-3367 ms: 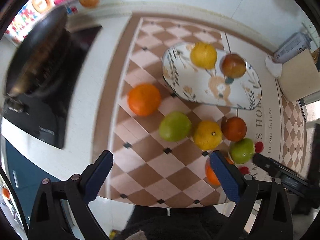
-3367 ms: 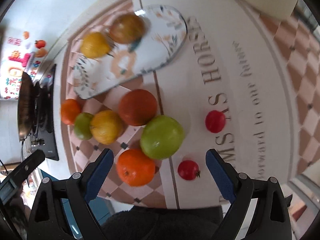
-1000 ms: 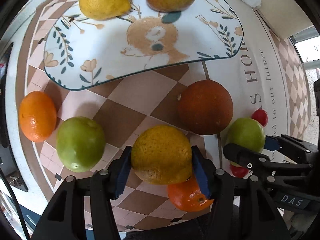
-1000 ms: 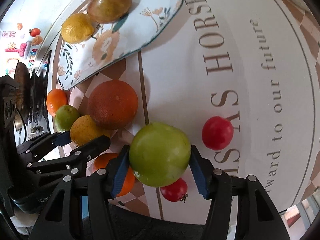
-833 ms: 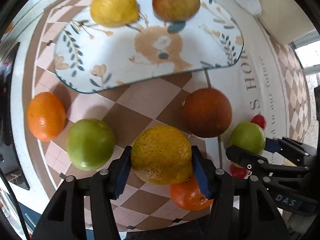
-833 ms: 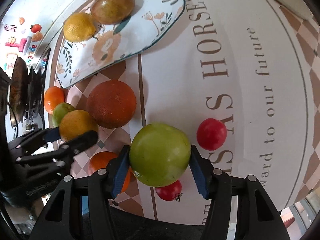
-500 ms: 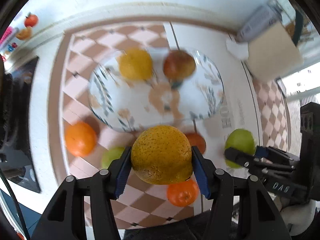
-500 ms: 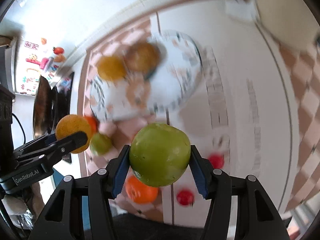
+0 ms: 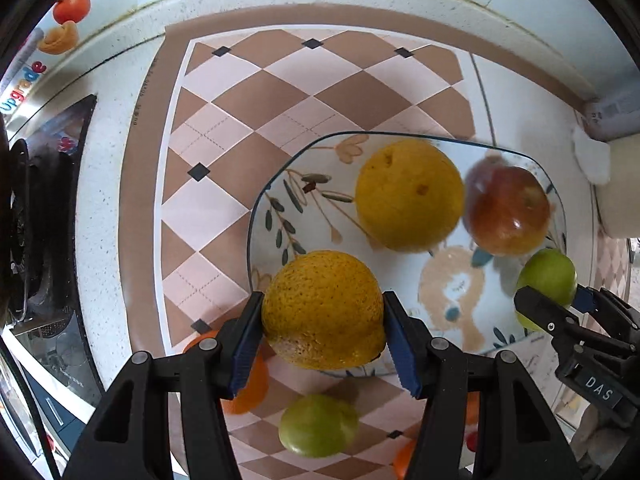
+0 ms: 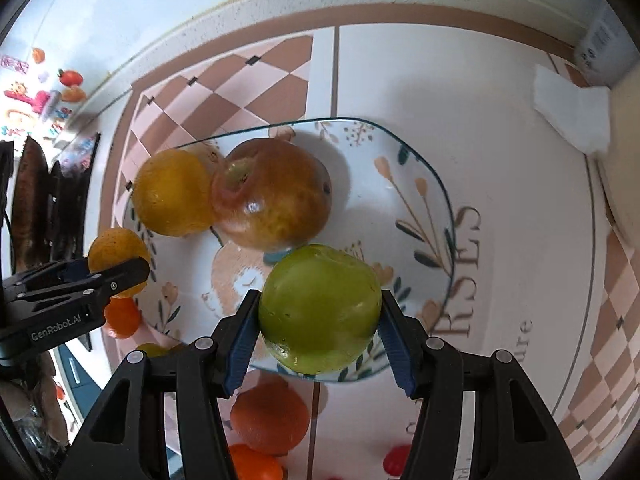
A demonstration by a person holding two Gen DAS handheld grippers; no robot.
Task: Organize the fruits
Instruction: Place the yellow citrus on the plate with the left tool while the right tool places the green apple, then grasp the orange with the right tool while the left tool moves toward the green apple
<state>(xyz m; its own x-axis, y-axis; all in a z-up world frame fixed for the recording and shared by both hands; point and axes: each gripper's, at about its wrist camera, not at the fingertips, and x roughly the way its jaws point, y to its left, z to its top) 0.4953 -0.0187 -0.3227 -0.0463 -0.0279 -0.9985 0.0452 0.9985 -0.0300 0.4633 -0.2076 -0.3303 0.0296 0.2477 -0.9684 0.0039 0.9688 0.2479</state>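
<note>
My left gripper is shut on a speckled yellow-orange fruit and holds it above the near left rim of the floral plate. My right gripper is shut on a green apple above the plate's near edge. On the plate lie a yellow lemon and a red-brown apple. The right gripper with its green apple shows at the right of the left wrist view. The left gripper shows at the left of the right wrist view.
On the checkered mat under the grippers lie a green fruit, oranges and a small red fruit. A black stove is on the left. A white tissue and a box lie at the back right.
Both grippers shut on their fruits, lifted them off the mat and moved forward over the plate. The plate now fills more of both views.
</note>
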